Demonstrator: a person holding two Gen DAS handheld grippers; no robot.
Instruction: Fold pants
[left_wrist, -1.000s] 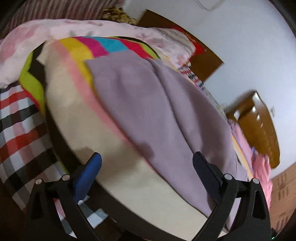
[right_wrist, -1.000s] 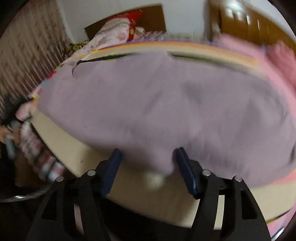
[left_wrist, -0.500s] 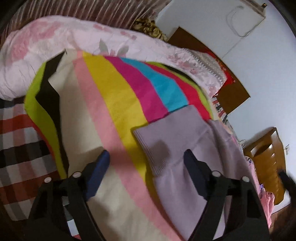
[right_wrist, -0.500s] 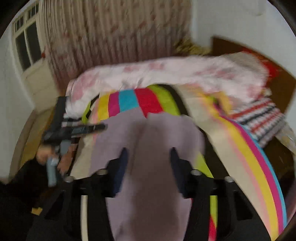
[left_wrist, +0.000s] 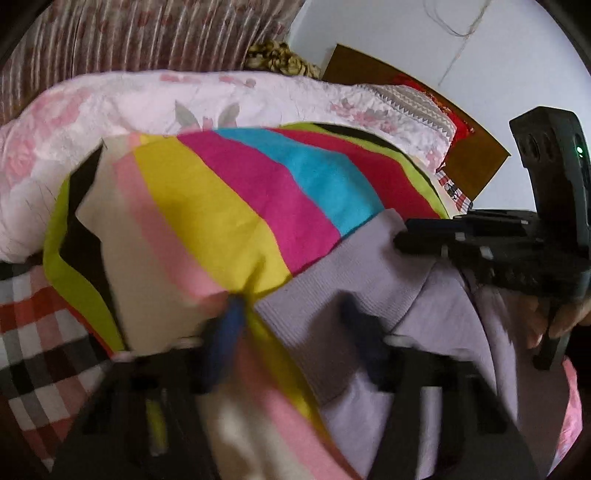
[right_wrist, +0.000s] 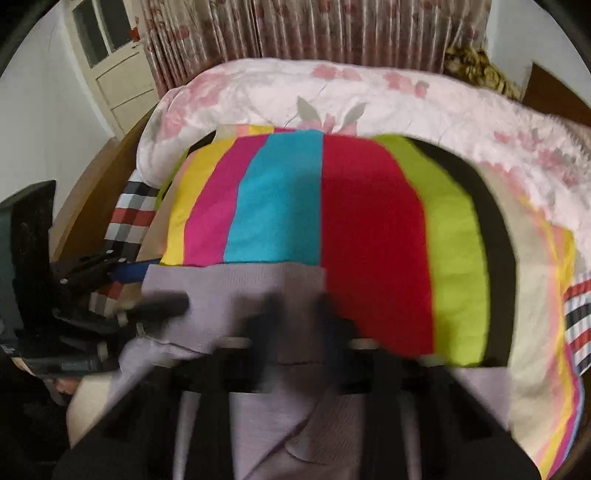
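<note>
- Left wrist view: lilac pants (left_wrist: 424, 314) spread across the lower right of the frame, ribbed waistband running from lower centre up toward the right, on top of a striped blanket (left_wrist: 236, 206).
- Left gripper (left_wrist: 295, 332) low in the frame and blurred, jaws closing, waistband corner and a pinch of blanket lying between the fingers; not yet clamped, judging by the gap.
- Right gripper (left_wrist: 402, 236) entering from the right edge of the same view, tip resting on the far waistband corner.
- Right wrist view: right gripper (right_wrist: 299, 314) at lower centre, fingers clenched on the waistband edge of the pants (right_wrist: 236, 291); left gripper (right_wrist: 147, 291) coming in from the left edge at the other corner.
- Step in hand, by the look of it: taking hold of the waistband at both corners before the first fold.
- Next move likely calls for a finished left-hand pinch on cloth only, free of the blanket beneath, then an even lift of both corners to carry the waistband over without twisting.
- Risk: blanket caught up with the pants on the left side.
- Surface: a bed, blanket in bold colour bands, a checked sheet (left_wrist: 33, 343) at lower left, a pink floral quilt (right_wrist: 369, 96) bunched along the top.
- Room: patterned curtains (right_wrist: 314, 29) behind, a pale panelled door (right_wrist: 114, 62) at upper left, wooden headboard (left_wrist: 476, 158) and white wall (left_wrist: 480, 59) at upper right.
</note>
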